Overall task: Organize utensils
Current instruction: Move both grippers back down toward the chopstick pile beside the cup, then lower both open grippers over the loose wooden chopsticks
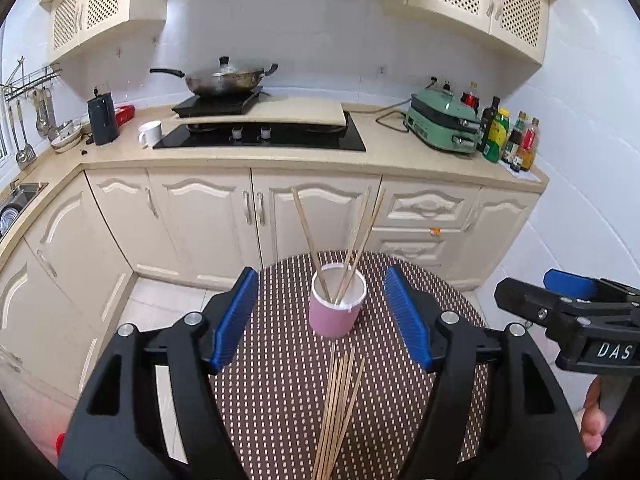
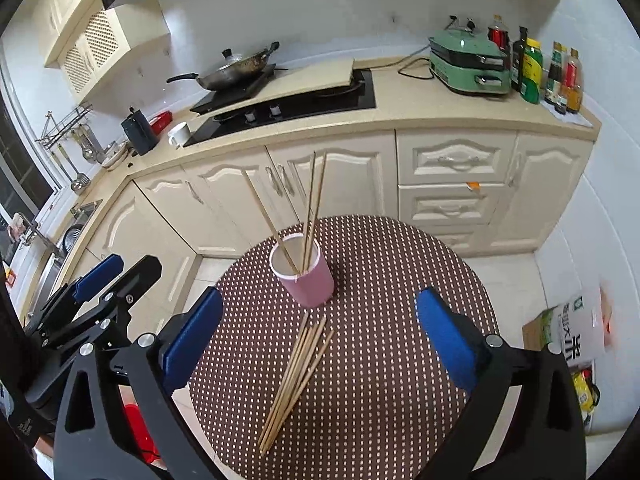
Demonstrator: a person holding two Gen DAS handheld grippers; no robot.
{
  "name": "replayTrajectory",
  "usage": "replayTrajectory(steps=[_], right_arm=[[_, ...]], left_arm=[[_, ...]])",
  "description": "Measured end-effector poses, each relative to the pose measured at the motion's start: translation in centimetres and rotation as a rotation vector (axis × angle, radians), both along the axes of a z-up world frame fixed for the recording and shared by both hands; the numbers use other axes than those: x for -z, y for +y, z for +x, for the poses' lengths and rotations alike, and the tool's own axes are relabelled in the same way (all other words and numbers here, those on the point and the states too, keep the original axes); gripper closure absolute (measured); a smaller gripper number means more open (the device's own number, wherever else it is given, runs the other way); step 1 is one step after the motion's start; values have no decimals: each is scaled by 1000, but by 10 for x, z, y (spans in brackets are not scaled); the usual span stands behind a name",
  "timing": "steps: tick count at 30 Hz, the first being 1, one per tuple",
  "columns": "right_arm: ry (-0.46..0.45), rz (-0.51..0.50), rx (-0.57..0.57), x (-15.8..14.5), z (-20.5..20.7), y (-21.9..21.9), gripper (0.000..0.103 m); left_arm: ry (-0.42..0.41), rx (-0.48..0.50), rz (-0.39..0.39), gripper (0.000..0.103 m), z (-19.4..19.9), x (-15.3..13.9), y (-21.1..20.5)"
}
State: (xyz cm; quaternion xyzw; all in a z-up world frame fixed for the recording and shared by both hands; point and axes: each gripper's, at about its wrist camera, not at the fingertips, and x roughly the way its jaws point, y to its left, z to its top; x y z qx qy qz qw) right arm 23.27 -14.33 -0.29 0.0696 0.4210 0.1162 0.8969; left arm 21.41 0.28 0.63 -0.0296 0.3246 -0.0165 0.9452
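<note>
Left gripper (image 1: pixel 320 316) and right gripper (image 2: pixel 320 344), both with blue-padded jaws spread apart and holding nothing, flank a bundle of loose bamboo skewers (image 2: pixel 294 380) lying on the round brown dotted table mat (image 2: pixel 400 360). Just beyond the bundle stands a pink paper cup (image 2: pixel 306 278) containing three upright skewers (image 2: pixel 310 208). Farther beyond: cream kitchen cabinets (image 2: pixel 456 168), a black hob (image 1: pixel 260 136), and a lidded steel wok (image 1: pixel 224 80).

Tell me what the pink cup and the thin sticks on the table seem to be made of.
Pink cup: probably paper, matte pink outside, white inside with a rolled rim. Loose sticks and sticks in the cup: likely bamboo or wood, pale tan, unpainted, dull.
</note>
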Motion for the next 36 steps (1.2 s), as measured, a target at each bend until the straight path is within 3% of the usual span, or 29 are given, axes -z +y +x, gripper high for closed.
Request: replayTrajectory(steps=[15, 19, 27, 36], right_arm=[[228, -13, 96, 71, -28, -5, 8], [285, 15, 148, 99, -34, -7, 8], [361, 69, 280, 130, -37, -7, 8], [472, 58, 367, 168, -15, 4, 8]], left_arm=[[194, 34, 7, 33, -29, 64, 8], [200, 64, 22, 33, -28, 86, 6], [329, 250, 55, 33, -1, 125, -7], [453, 324, 62, 33, 37, 162, 5]])
